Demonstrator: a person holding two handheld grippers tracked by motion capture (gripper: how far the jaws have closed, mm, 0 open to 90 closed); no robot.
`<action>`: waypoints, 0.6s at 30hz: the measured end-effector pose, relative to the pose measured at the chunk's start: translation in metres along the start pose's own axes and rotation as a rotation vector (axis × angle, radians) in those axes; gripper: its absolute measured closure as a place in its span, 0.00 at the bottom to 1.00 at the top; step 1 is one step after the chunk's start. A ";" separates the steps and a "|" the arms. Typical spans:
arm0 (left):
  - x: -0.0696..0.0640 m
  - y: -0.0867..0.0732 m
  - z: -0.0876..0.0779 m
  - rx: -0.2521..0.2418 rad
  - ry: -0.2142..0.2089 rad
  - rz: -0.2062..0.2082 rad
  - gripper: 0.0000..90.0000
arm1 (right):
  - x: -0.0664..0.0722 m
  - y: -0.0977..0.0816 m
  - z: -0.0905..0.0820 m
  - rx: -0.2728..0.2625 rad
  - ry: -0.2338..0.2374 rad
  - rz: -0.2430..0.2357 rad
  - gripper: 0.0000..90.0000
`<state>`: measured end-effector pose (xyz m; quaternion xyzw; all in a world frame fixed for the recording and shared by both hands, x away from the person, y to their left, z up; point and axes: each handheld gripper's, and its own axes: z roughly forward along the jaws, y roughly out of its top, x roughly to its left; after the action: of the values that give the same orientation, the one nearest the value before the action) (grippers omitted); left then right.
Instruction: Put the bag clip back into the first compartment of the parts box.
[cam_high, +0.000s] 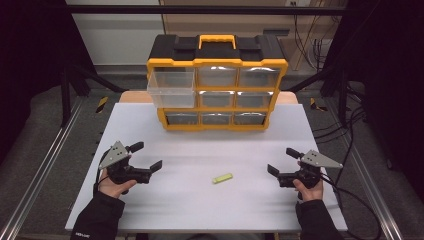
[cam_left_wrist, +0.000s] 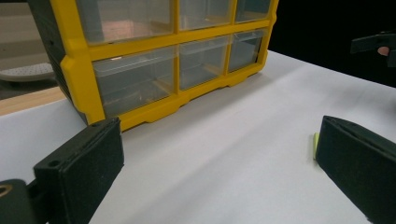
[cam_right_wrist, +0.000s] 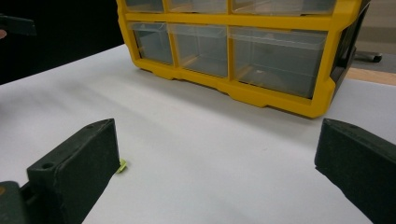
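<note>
I hold my left gripper (cam_high: 146, 156) low over the white table (cam_high: 190, 150), its jaws spread wide with nothing between them. My right gripper (cam_high: 281, 160) sits the same way on the other side, jaws wide apart and empty.

The small yellow-green piece (cam_high: 222, 178) lies flat on the table between my two grippers, apart from both. From the high view it rests a little closer to my body than either set of jaw tips. Along my left gripper's jaws, the piece (cam_left_wrist: 315, 144) peeks out just behind the jaw on the right of that view, mostly hidden by it. Along my right gripper's jaws, it (cam_right_wrist: 122, 165) shows as a sliver just past the jaw on the left of that view, again mostly covered.

Ahead of both sets of jaws stands the yellow and black drawer cabinet (cam_high: 217, 62), well beyond the tips. Its upper left clear drawer (cam_high: 171, 88) is pulled out toward me; the other drawers sit flush.
</note>
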<state>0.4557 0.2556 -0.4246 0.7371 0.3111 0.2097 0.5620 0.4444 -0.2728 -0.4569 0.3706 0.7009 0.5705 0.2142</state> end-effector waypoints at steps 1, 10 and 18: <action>0.000 0.000 0.000 0.000 0.000 0.000 0.01 | 0.000 0.000 0.000 0.000 0.000 0.000 0.00; -0.010 0.004 0.008 0.017 -0.008 -0.002 0.01 | 0.000 -0.001 0.001 0.006 -0.002 -0.010 0.00; -0.023 0.008 0.017 0.029 -0.035 0.010 0.01 | 0.000 -0.001 0.001 0.008 -0.003 -0.008 0.00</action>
<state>0.4517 0.2263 -0.4208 0.7503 0.3005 0.1951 0.5556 0.4448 -0.2721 -0.4579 0.3693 0.7045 0.5662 0.2160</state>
